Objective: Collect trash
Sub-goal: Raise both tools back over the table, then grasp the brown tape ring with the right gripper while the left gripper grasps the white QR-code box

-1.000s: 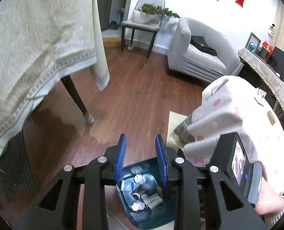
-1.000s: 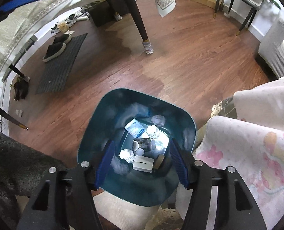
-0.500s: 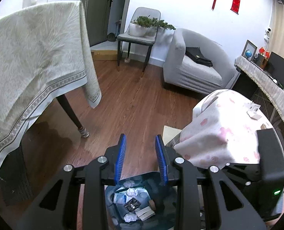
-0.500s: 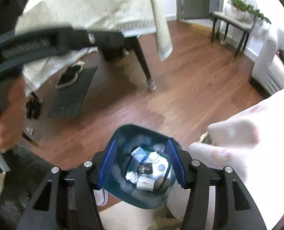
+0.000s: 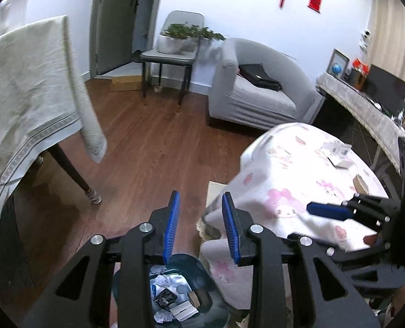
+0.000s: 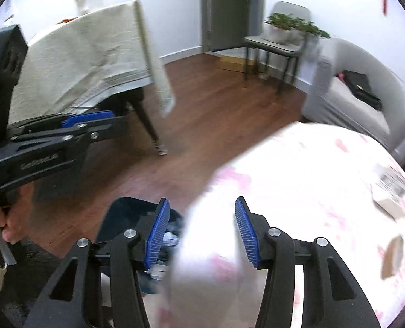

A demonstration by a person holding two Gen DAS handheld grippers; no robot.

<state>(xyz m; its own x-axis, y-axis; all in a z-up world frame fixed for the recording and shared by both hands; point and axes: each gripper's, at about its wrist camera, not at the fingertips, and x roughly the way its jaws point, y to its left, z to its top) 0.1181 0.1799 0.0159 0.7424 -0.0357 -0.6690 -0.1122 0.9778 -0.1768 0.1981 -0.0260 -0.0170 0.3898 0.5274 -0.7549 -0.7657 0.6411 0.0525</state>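
While the teal bin (image 5: 202,292) on the floor below already holds crumpled paper and wrappers, the empty left hand-held gripper (image 5: 199,224) is narrow, the right hand-held gripper (image 6: 199,232), just closing, grips nothing; scraps (image 5: 336,153) wait at the bench's (image 5: 284,169) far edge.

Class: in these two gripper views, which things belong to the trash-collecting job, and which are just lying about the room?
Part of the job:
trash bin
crumpled paper and wrappers in it
paper scraps on the pink-print table

Just lying about:
black bag on the armchair
potted plant on the chair
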